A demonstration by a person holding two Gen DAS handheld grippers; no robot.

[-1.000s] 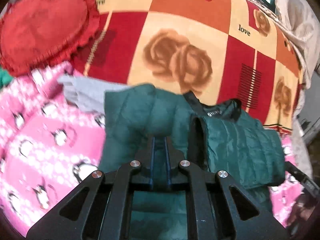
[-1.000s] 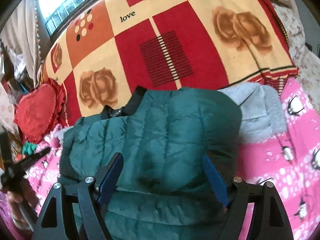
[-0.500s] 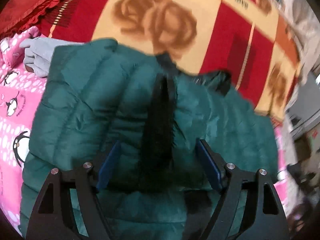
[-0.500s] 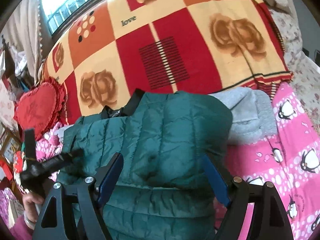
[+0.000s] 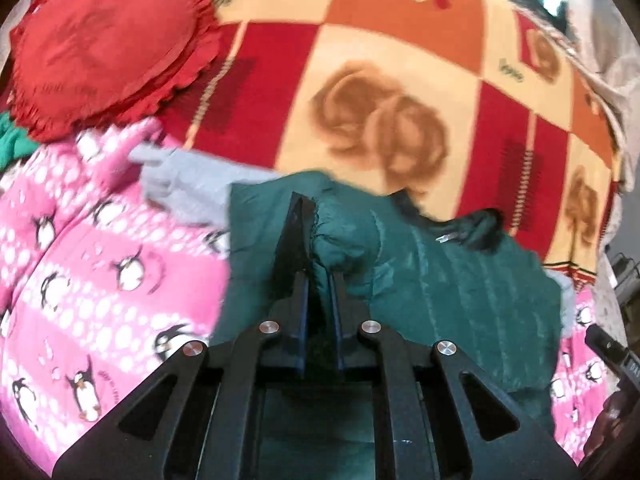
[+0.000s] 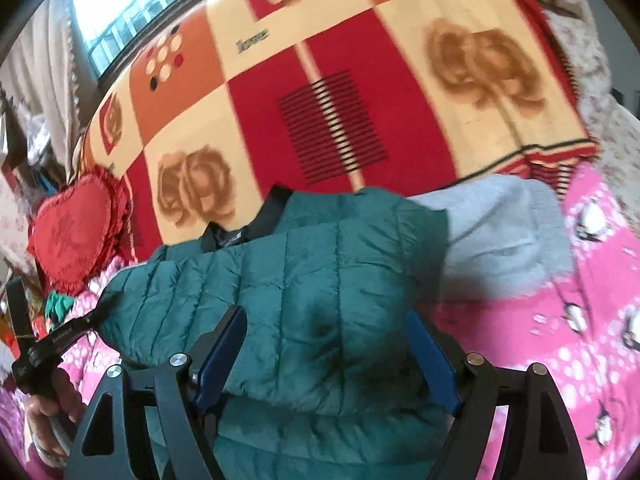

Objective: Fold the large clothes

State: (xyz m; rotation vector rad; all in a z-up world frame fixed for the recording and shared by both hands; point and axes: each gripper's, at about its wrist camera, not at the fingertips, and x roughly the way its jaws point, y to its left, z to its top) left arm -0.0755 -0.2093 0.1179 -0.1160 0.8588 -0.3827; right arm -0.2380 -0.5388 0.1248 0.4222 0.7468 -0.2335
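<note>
Half a second ago the left tool (image 5: 320, 240) stood wide over the jacket (image 6: 320, 280); now it is pinched narrow on a bunched edge of it, so I judge a fold of that side is about to be drawn over. The right tool (image 6: 324, 344) stays wide, low over the jacket's middle. The jacket lies on the near bed (image 6: 500, 12), over a grey garment (image 6: 500, 236) and pink blanket (image 5: 100, 260); a heart cushion (image 5: 104, 48) sits far left, out of the way.

Both wrist views look steeply down, close over the green jacket (image 5: 460, 292); both share the checked blanket (image 6: 344, 60).
</note>
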